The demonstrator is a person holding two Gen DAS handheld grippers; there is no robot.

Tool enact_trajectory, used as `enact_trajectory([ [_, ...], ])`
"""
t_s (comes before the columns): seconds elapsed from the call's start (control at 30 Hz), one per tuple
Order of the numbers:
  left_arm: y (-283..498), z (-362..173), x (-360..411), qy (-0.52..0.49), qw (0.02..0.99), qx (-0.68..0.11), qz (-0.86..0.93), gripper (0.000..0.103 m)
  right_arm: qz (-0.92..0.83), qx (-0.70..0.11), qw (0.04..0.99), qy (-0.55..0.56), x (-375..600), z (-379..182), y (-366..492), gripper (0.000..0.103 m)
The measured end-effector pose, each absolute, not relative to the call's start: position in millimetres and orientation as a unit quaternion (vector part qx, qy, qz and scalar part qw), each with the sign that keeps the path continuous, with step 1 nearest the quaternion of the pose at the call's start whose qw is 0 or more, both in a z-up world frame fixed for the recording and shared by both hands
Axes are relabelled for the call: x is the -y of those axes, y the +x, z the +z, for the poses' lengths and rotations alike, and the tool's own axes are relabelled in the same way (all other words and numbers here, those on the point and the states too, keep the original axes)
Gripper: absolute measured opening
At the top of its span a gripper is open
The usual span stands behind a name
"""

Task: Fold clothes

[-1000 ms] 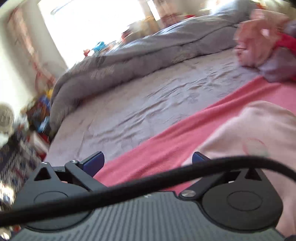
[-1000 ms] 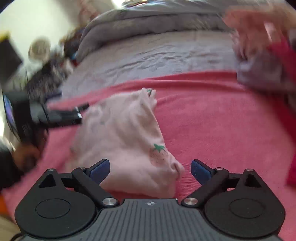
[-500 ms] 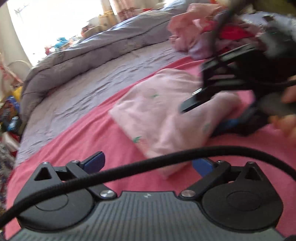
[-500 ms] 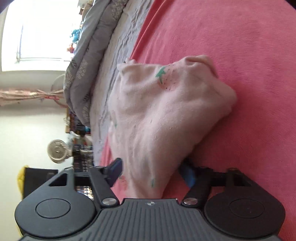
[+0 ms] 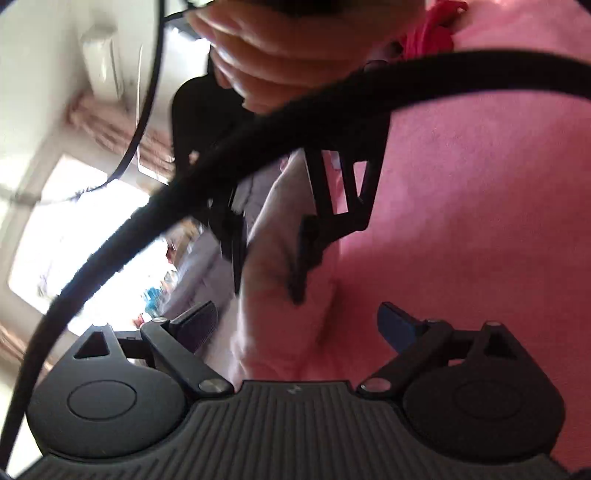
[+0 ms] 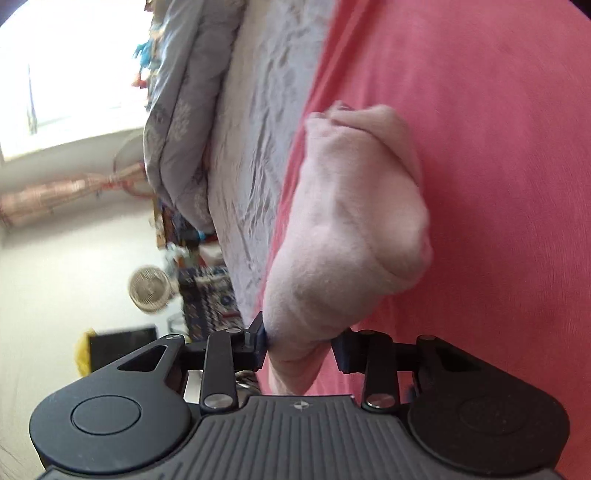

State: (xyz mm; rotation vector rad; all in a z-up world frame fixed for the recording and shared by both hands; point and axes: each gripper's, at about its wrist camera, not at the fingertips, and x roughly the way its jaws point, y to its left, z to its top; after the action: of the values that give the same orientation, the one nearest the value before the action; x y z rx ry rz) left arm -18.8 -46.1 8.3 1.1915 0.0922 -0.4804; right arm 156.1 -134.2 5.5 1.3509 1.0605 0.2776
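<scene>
A pale pink garment [image 6: 351, 221], bunched into a thick fold, rests on the pink blanket [image 6: 480, 147]. My right gripper [image 6: 303, 345] is closing on the garment's near end, and both blue pads press into the cloth. In the left wrist view the same gripper [image 5: 267, 288] points toward the camera with the garment [image 5: 280, 325] pinched between its black fingers [image 5: 306, 251], and a hand [image 5: 295, 48] holds it from above. My left gripper [image 5: 295, 325] is open and rolled sideways. The garment's lower edge lies between its pads, which do not touch it.
A black cable [image 5: 258, 136] arcs across the left wrist view. Red clothes [image 5: 432, 29] lie at the far end of the blanket. Beside the blanket are a grey sheet [image 6: 258, 129] and a rolled grey duvet [image 6: 184, 110]. A small fan [image 6: 149, 291] and clutter stand on the floor beyond.
My right gripper's jaws have narrowed from wide open onto the garment's end. My left gripper has rolled over and moved close up to the right gripper and the garment.
</scene>
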Motion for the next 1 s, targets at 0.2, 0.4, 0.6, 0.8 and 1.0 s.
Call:
enact_trajectory([
  [0.2, 30.6, -0.1, 52.5, 0.575, 0.786, -0.074, -0.214, 0.053, 0.14, -0.488, 0.658, 0.556, 136.3, 17.4, 173.9, 0.036],
  [0.4, 57.0, 11.0, 54.3, 0.519, 0.801, -0.151, -0.259, 0.035, 0.216, -0.511, 0.727, 0.404, 128.4, 60.0, 152.2, 0.055],
  [0.6, 63.1, 17.7, 49.2, 0.524, 0.793, -0.152, -0.272, 0.035, 0.257, -0.354, 0.836, -0.332, 57.4, 101.5, 63.3, 0.069],
  [0.8, 65.4, 16.3, 46.9, 0.538, 0.779, -0.148, -0.285, 0.035, 0.324, -0.108, 0.67, -0.66, 48.4, 53.3, 25.0, 0.068],
  [1.0, 69.9, 14.2, 49.5, 0.535, 0.774, -0.166, -0.294, 0.037, 0.359, -0.137, 0.652, -0.654, 29.3, 31.9, 34.7, 0.033],
])
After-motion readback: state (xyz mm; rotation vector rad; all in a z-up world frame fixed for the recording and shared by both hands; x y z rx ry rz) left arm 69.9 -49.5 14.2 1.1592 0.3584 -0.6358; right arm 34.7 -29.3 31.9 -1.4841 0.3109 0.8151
